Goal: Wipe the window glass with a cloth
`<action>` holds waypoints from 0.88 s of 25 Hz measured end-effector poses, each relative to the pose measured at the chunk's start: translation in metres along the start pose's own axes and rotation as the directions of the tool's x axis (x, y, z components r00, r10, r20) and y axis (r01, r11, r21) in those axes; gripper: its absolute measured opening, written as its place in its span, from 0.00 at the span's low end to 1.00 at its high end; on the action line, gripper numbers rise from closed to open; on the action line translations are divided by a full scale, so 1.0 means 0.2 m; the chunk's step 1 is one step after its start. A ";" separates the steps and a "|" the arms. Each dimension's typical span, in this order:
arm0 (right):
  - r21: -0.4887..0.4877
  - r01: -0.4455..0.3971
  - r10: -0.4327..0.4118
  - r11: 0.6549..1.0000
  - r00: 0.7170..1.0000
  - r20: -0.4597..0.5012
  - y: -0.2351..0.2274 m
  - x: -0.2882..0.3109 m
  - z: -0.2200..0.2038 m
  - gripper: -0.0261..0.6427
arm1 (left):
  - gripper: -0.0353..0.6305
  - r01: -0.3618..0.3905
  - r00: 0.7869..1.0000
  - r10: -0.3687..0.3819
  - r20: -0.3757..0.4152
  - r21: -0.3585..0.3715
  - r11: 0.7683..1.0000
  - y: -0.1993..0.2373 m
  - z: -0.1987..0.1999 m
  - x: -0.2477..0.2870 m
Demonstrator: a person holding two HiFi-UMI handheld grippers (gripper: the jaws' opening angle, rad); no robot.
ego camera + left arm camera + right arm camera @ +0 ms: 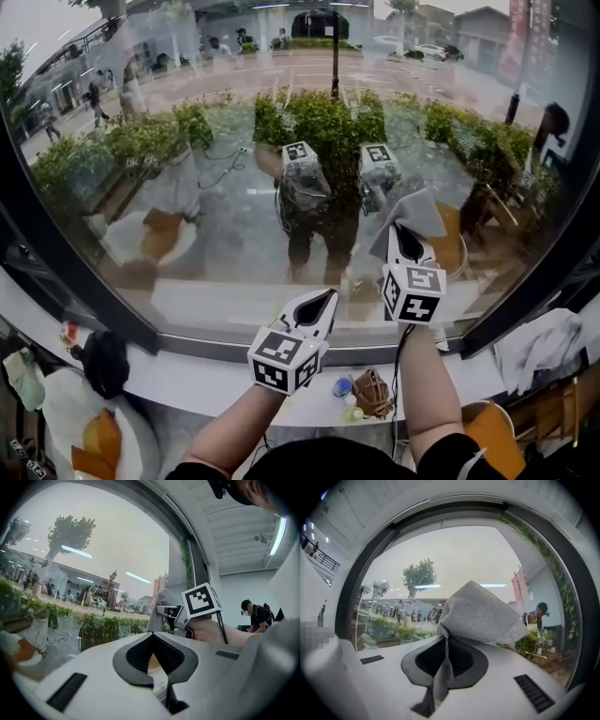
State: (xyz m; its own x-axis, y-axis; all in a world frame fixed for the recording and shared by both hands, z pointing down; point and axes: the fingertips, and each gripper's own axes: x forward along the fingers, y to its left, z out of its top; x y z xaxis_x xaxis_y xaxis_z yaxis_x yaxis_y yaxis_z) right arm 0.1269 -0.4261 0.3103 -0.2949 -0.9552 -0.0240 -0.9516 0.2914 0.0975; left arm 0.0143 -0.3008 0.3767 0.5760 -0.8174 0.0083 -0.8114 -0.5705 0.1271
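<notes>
The window glass point(225, 178) fills the head view and mirrors both grippers. My right gripper point(406, 236) is shut on a grey mesh cloth point(412, 208), held up close against the pane. In the right gripper view the cloth point(483, 616) fans out above the jaws, a strip of it pinched in my right gripper point(442, 670), with the glass point(454, 559) just beyond. My left gripper point(322, 302) is lower and to the left, near the sill, shut with nothing in it. The left gripper view shows that left gripper point(158, 679) and, past it, the right gripper point(171, 613) with the cloth point(161, 603).
A dark window frame point(80, 281) curves round the pane. A white sill point(187, 380) runs below, with small items point(364, 394) on it. A white rag point(542, 342) lies at the right, a black object point(103, 361) and a plate of orange food point(84, 436) at the left.
</notes>
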 end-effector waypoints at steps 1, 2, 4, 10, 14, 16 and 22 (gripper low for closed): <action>-0.001 -0.006 0.006 1.000 1.000 0.001 0.02 0.00 0.01 0.09 | 0.06 -0.002 1.000 0.002 0.000 0.000 1.000 0.00 0.00 0.00; -0.003 -0.014 0.014 1.000 1.000 0.003 0.03 0.01 0.01 0.09 | 0.06 -0.005 1.000 0.005 0.001 0.000 1.000 0.00 0.00 -0.01; -0.006 -0.031 0.031 1.000 1.000 0.005 0.07 0.02 0.02 0.09 | 0.06 -0.014 1.000 0.014 0.003 -0.001 1.000 0.01 0.01 -0.02; -0.019 -0.099 0.099 0.995 0.995 0.008 0.38 0.08 0.05 0.09 | 0.06 -0.064 0.998 0.064 0.010 -0.010 0.998 0.18 0.01 -0.19; -0.022 -0.133 0.134 0.991 0.991 0.013 0.54 0.12 0.05 0.09 | 0.06 -0.094 0.995 0.094 0.014 -0.011 0.995 0.27 0.01 -0.28; -0.021 -0.164 0.164 0.986 0.986 0.016 0.64 0.14 0.04 0.09 | 0.06 -0.125 0.992 0.125 0.017 -0.011 0.992 0.33 0.01 -0.34; -0.020 -0.260 0.260 0.965 0.965 0.015 0.95 0.19 0.07 0.09 | 0.06 -0.216 0.976 0.216 0.024 -0.011 0.976 0.48 0.04 -0.54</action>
State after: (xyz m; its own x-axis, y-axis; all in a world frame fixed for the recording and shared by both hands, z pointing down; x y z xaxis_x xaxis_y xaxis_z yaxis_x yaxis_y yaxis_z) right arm -0.0659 -0.4070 0.3141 -0.5335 -0.8457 -0.0129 -0.8405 0.5284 0.1198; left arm -0.1260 -0.2681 0.3810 0.3848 -0.9229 0.0117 -0.9153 -0.3800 0.1332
